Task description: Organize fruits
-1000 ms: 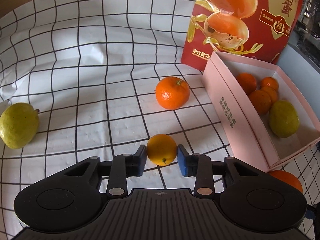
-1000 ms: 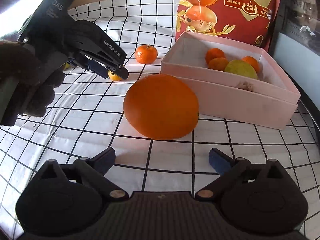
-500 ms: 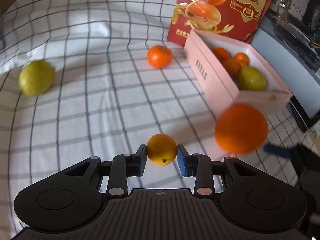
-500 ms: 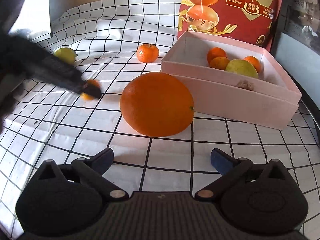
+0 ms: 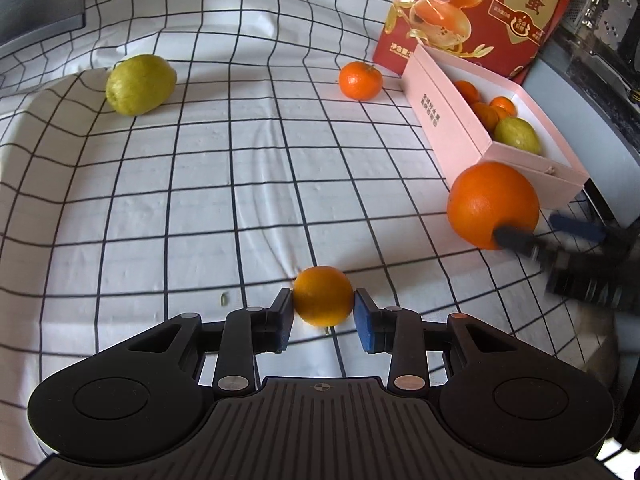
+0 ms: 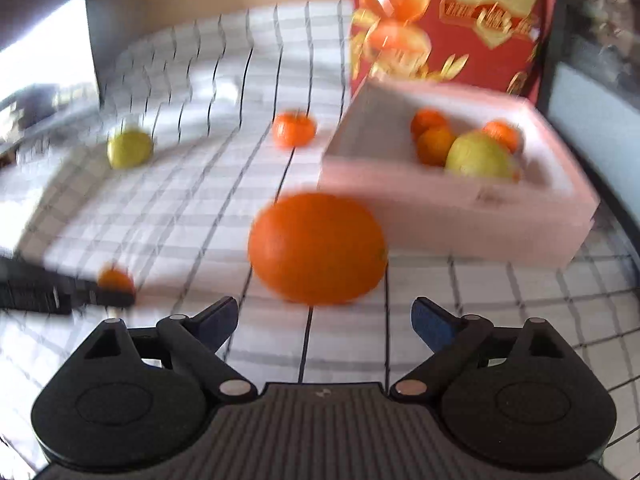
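My left gripper (image 5: 323, 314) is shut on a small yellow-orange fruit (image 5: 323, 296) and holds it above the checked cloth. My right gripper (image 6: 324, 316) is open, just short of a large orange (image 6: 318, 248) that lies on the cloth in front of the pink box (image 6: 460, 216). In the left wrist view the large orange (image 5: 494, 204) sits by the box's near corner (image 5: 448, 128) with the right gripper's fingers (image 5: 516, 238) on either side of it. The box holds several small oranges and a green fruit (image 5: 517, 135).
A mandarin (image 5: 360, 80) lies left of the box and a green fruit (image 5: 140, 84) lies at the far left. A tall red carton (image 5: 472, 12) stands behind the box. A grey appliance edge (image 5: 580, 92) lies to the right.
My left gripper has lifted and pulled back with the small fruit. My right gripper has moved towards the large orange; its view is blurred by motion.
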The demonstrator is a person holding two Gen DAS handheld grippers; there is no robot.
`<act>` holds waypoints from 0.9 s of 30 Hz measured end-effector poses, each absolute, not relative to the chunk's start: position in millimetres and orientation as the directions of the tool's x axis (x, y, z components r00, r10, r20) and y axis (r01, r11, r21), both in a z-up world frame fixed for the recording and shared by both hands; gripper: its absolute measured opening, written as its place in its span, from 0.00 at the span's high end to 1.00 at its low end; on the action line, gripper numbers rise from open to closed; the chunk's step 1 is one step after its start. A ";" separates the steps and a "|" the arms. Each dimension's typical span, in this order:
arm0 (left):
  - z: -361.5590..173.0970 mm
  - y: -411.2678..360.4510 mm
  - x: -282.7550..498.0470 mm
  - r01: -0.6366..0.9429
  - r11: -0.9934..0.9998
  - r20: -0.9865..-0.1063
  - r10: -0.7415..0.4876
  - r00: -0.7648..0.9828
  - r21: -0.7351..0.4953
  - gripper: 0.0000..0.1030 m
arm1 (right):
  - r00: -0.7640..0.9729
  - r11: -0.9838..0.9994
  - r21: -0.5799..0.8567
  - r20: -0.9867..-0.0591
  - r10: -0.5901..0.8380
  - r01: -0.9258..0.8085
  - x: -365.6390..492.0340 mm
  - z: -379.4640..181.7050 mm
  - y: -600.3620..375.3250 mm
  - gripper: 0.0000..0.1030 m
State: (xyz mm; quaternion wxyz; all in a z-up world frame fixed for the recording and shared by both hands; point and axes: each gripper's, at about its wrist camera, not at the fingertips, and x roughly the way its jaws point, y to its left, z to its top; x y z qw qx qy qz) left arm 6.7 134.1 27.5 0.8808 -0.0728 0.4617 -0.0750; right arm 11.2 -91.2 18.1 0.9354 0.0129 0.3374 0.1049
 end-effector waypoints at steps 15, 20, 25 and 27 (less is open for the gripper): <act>25.7 138.5 -3.8 0.047 0.973 -0.800 -0.215 0.560 -0.228 0.64 | 0.777 0.984 0.087 -0.605 0.175 -0.154 29.1 33.6 -83.2 0.22; 25.8 139.6 -4.0 0.045 0.970 -0.797 -0.223 0.561 -0.239 0.64 | 0.759 0.980 0.121 -0.621 0.197 -0.155 12.8 30.5 -96.2 0.21; 25.1 139.5 -3.8 0.046 0.969 -0.792 -0.226 0.567 -0.243 0.64 | 0.740 0.977 0.112 -0.638 0.210 -0.181 -9.0 30.2 -99.6 0.21; 24.7 139.6 -3.9 0.045 0.968 -0.789 -0.228 0.570 -0.247 0.64 | 0.738 0.967 0.133 -0.627 0.251 -0.215 -11.4 34.7 -97.2 0.21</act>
